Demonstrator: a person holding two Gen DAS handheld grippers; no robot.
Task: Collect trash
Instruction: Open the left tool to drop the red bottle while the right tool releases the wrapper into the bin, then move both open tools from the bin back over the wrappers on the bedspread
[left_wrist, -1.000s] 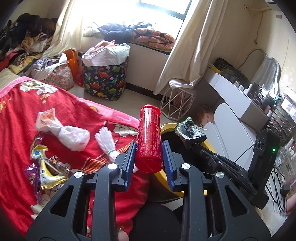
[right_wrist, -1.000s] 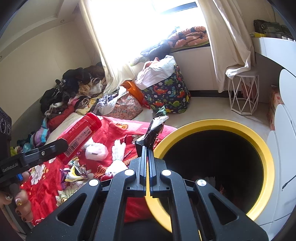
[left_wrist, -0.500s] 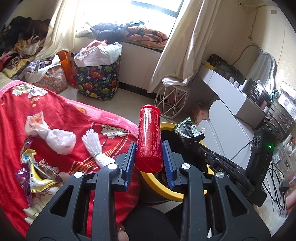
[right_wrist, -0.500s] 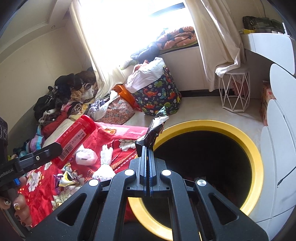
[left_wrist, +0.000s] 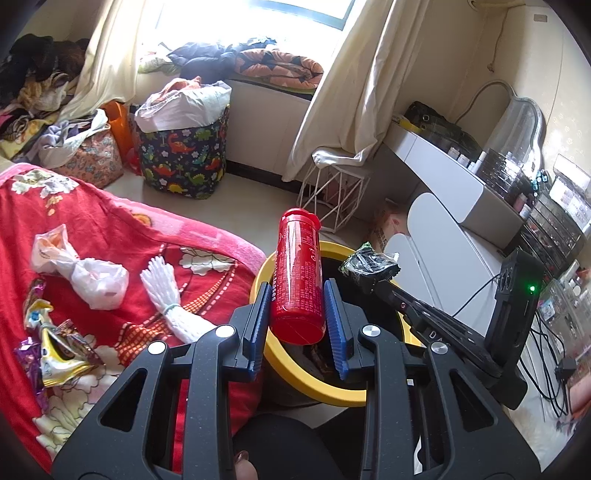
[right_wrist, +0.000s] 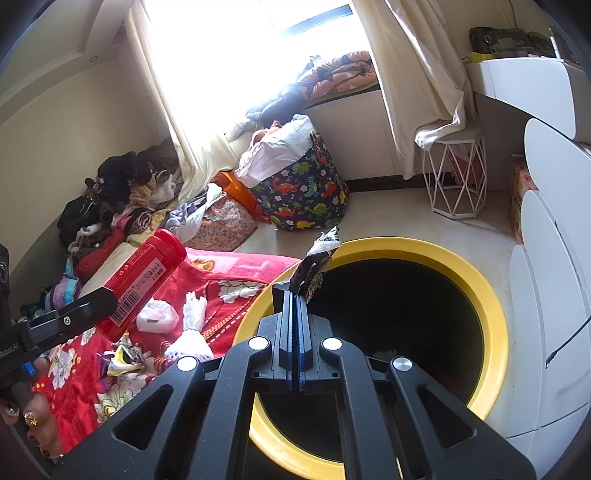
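My left gripper (left_wrist: 297, 308) is shut on a red plastic canister (left_wrist: 298, 273) and holds it over the near rim of a yellow-rimmed black bin (left_wrist: 317, 384). My right gripper (right_wrist: 295, 295) is shut on a crumpled dark snack wrapper (right_wrist: 314, 264), held over the bin's left rim (right_wrist: 487, 295). The right gripper and wrapper (left_wrist: 371, 264) show in the left wrist view above the bin; the canister (right_wrist: 144, 280) shows at the left of the right wrist view. More trash lies on the red blanket (left_wrist: 110, 229): a tied white bag (left_wrist: 94, 275), a white glove (left_wrist: 168, 295), shiny wrappers (left_wrist: 55, 349).
A dinosaur-print hamper (left_wrist: 183, 162) and piled clothes (left_wrist: 33, 88) stand by the window. A white wire stool (left_wrist: 332, 192) and white drawers (left_wrist: 439, 236) stand right of the bin. Cables (left_wrist: 546, 354) hang at the right.
Both grippers have moved right, toward the bin, with their loads. The canister now sits over the bin's rim, and the bin fills more of the right wrist view.
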